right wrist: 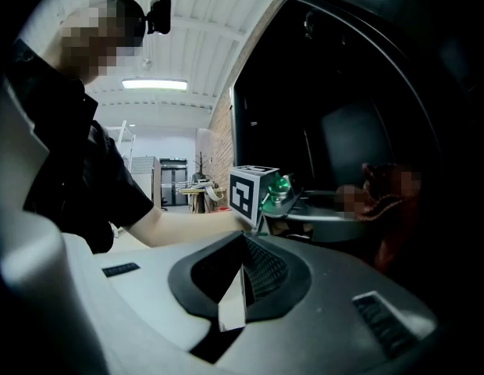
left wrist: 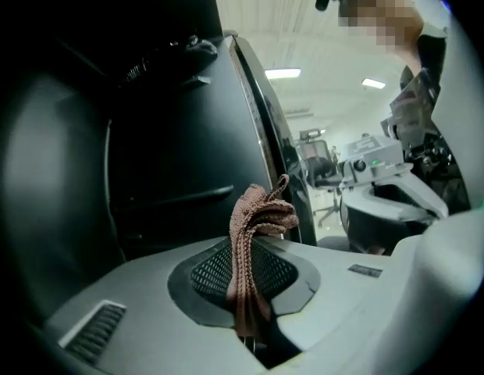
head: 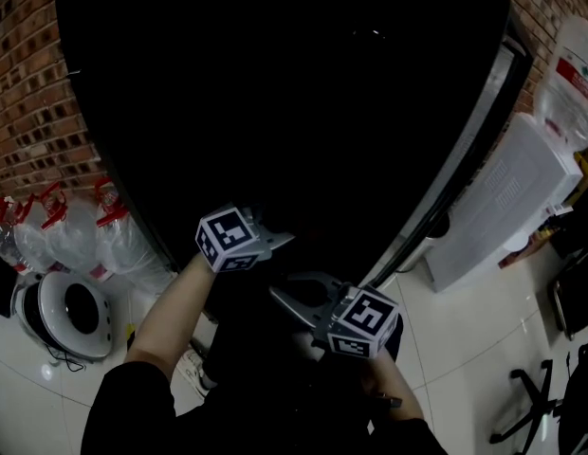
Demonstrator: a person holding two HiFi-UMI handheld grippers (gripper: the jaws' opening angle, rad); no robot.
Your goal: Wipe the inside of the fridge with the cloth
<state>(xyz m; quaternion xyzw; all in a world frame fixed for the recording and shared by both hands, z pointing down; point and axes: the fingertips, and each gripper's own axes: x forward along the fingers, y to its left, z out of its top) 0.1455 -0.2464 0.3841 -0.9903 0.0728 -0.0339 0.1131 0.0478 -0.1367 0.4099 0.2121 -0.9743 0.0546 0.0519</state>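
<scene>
A tall black fridge (head: 303,112) fills the head view; its inside is too dark to make out. My left gripper (head: 278,240) is held low in front of it, shut on a bunched brown cloth (left wrist: 261,213) that sticks up from between the jaws (left wrist: 243,276). The right gripper view shows the same cloth (right wrist: 386,201) hanging before the dark fridge, beside the left gripper's marker cube (right wrist: 254,194). My right gripper (head: 283,290) is just right of and below the left one. Its jaws (right wrist: 240,276) are shut with nothing between them.
A white water dispenser (head: 507,202) with a bottle (head: 577,74) on top stands right of the fridge. Bagged empty bottles (head: 66,235) and a round white appliance (head: 71,311) sit on the floor at the left, by the brick wall. A chair base (head: 531,406) is at lower right.
</scene>
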